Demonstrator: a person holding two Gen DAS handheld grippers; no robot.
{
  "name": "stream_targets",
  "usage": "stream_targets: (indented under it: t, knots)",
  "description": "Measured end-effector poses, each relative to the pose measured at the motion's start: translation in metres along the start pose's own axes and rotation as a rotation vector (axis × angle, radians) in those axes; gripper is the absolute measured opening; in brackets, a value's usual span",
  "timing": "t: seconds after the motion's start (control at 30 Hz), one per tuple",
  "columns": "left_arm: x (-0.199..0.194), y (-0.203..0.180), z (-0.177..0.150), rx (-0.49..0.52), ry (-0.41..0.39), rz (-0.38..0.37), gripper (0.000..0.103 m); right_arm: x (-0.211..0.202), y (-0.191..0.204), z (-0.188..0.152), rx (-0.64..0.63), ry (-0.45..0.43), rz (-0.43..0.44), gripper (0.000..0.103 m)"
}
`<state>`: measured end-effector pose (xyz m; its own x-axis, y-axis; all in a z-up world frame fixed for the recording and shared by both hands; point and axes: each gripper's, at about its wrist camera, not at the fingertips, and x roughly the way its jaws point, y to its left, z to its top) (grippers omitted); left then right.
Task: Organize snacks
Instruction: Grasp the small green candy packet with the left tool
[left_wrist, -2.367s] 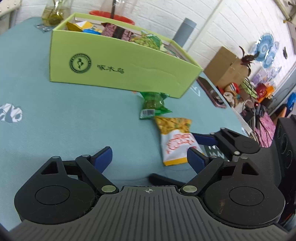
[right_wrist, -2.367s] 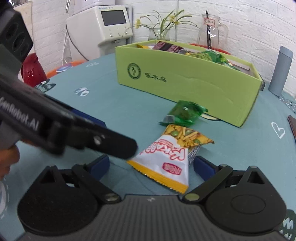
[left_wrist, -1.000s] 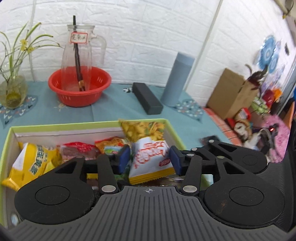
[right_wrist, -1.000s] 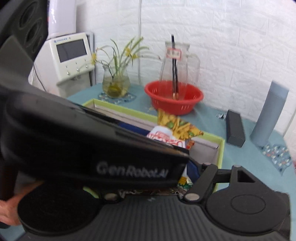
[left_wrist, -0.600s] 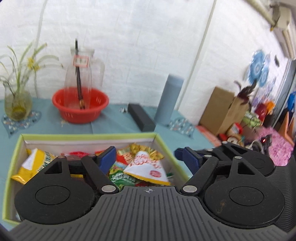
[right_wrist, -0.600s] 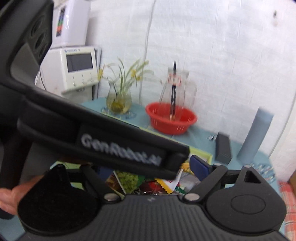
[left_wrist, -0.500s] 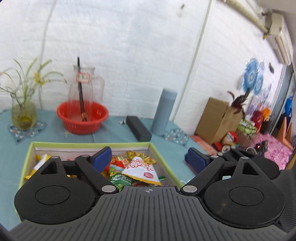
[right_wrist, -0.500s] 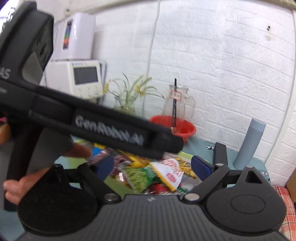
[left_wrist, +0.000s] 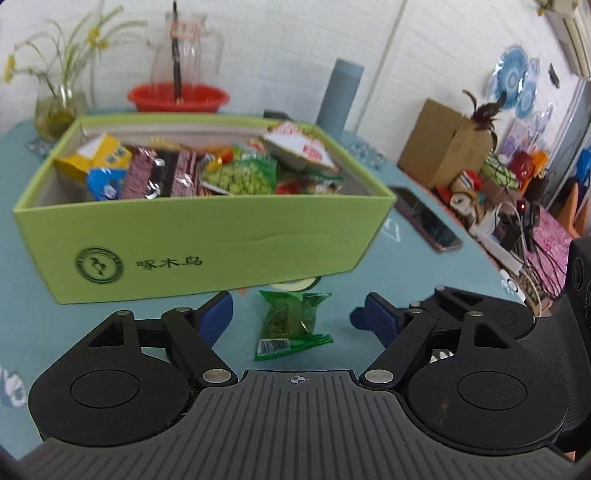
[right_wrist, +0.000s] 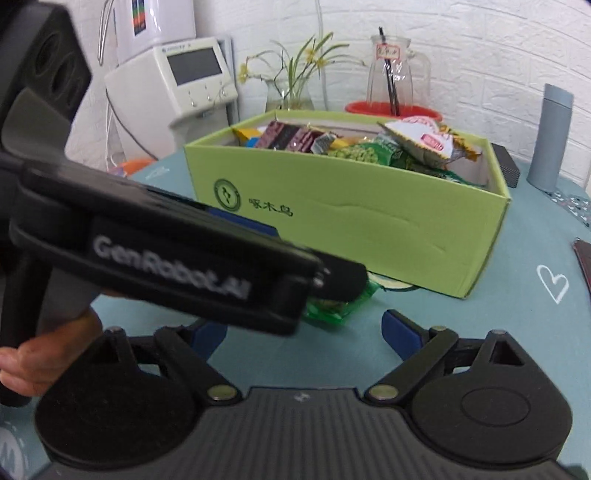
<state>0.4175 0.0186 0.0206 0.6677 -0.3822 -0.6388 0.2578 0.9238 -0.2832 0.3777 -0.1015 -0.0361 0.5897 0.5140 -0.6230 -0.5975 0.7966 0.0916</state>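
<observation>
Legible markings, both wrist views.
Green box (left_wrist: 229, 243): front wall carries a round dark-green emblem and 3 characters, 啄木鸟. Left gripper (right_wrist: 295, 295) body, seen from the right wrist: "GenRobot.AI" in grey. Green packet (left_wrist: 290, 321): barcode, digits unreadable. Pitcher (right_wrist: 397, 74) tag: red-bordered, text illegible.

This is looking like a room in a home. A white brick wall (left_wrist: 258, 44) is standing at 12 o'clock, flowers in a glass vase (left_wrist: 55, 107) are sitting at 10 o'clock, and toys (left_wrist: 480, 184) are piling up at 3 o'clock.
</observation>
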Motion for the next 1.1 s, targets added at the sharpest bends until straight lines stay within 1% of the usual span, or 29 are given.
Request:
stream_targets:
  t: [0.03,0.07,0.13,0.17,0.23,0.27,0.33,0.47,0.67,0.77,0.83,0.87,0.9,1.0,1.1]
  knots:
    - [0.008,0.003,0.003,-0.009,0.016,-0.005,0.059,0.007,-0.001,0.002,-0.003,0.011,0.004,0.094]
    - [0.016,0.006,0.005,-0.013,0.033,-0.012,0.054,0.013,-0.003,0.005,-0.01,0.02,0.018,0.094]
    - [0.031,0.01,0.007,-0.005,0.087,-0.034,0.042,0.026,-0.006,0.009,-0.013,0.038,0.046,0.093]
    - [0.036,0.012,0.005,-0.008,0.113,-0.04,0.024,0.026,-0.005,0.01,-0.026,0.032,0.052,0.094]
    - [0.033,0.013,-0.002,0.012,0.111,-0.05,0.017,0.025,-0.004,0.009,-0.026,0.033,0.082,0.094]
    - [0.03,0.012,-0.005,0.019,0.119,-0.06,0.01,0.023,-0.003,0.007,-0.013,0.035,0.101,0.094]
    - [0.019,0.009,-0.015,0.029,0.129,-0.056,0.01,0.014,0.003,0.001,0.0,0.042,0.13,0.094]
    - [-0.014,-0.003,-0.048,0.045,0.122,-0.044,0.01,-0.012,0.037,-0.022,-0.033,0.043,0.133,0.094]
    - [-0.072,-0.021,-0.109,0.049,0.081,-0.001,0.01,-0.05,0.093,-0.062,-0.073,0.012,0.134,0.094]
    - [-0.089,-0.022,-0.127,0.046,0.061,0.015,0.013,-0.058,0.11,-0.073,-0.084,-0.001,0.136,0.094]
    - [-0.095,-0.018,-0.129,0.025,0.059,0.021,0.03,-0.061,0.113,-0.073,-0.078,0.002,0.126,0.094]
    - [-0.099,-0.015,-0.128,0.004,0.052,0.022,0.048,-0.064,0.112,-0.073,-0.065,-0.002,0.112,0.094]
    - [-0.106,-0.009,-0.129,-0.013,0.031,0.01,0.054,-0.066,0.111,-0.072,-0.05,-0.015,0.096,0.094]
    - [-0.116,-0.005,-0.124,-0.01,-0.007,-0.003,0.056,-0.073,0.107,-0.076,0.007,-0.043,0.048,0.094]
    - [-0.111,-0.004,-0.123,-0.005,0.009,-0.018,0.056,-0.071,0.108,-0.077,0.025,-0.043,0.033,0.094]
